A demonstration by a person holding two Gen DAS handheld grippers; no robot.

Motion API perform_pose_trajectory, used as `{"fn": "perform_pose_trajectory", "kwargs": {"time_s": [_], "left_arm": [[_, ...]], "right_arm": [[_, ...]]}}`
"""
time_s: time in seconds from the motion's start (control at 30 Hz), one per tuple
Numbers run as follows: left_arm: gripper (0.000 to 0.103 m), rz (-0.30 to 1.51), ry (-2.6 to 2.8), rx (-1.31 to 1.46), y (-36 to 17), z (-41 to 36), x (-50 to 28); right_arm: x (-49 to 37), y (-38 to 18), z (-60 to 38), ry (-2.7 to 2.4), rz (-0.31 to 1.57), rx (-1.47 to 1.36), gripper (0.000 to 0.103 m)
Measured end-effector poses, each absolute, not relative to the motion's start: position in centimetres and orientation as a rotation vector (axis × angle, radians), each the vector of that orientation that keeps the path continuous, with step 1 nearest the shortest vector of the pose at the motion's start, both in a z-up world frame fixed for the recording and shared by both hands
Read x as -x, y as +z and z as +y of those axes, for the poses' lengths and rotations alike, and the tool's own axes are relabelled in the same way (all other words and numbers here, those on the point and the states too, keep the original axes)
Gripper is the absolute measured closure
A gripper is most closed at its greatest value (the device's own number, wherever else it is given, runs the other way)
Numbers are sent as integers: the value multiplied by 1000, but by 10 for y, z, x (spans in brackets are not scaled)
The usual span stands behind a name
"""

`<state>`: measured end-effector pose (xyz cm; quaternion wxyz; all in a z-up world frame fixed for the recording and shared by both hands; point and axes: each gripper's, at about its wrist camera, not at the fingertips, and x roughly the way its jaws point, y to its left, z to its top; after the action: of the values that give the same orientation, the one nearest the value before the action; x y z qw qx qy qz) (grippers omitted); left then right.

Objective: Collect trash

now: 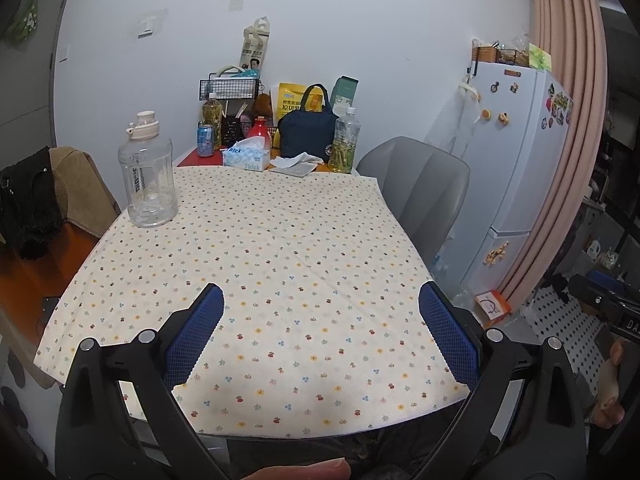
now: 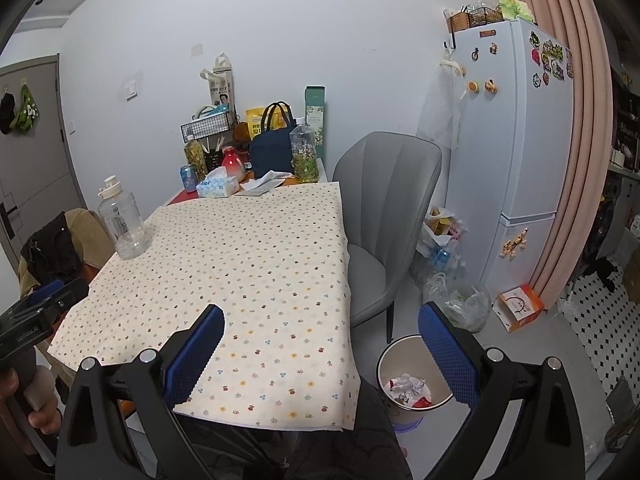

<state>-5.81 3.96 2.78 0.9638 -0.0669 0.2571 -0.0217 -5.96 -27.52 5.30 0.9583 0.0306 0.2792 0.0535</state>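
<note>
A tissue box [image 1: 246, 157] printed "Thick" sits at the far end of the table [image 1: 256, 264] among bottles and a navy bag [image 1: 306, 132] — a clear water jug [image 1: 147, 170] stands left. Both the left gripper [image 1: 320, 300] and right gripper [image 2: 320, 320] hang wide open and empty. Crumpled trash [image 2: 408, 388] lies in the bin [image 2: 386, 360] on the floor — below the right gripper, beside a grey chair [image 2: 384, 216].

bin [image 2: 384, 364] contents part hidden by right jaws | wrappers unidentifiable
</note>
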Motion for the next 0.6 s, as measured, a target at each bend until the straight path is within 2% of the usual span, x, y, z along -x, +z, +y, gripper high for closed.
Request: {"fn": "perform_pose_trajectory", "kwargs": {"time_s": [0.6], "left_arm": [[6,519,-43,109,32,36,63]], "right_arm": [[61,53,-284,120,567,-105,8]]}}
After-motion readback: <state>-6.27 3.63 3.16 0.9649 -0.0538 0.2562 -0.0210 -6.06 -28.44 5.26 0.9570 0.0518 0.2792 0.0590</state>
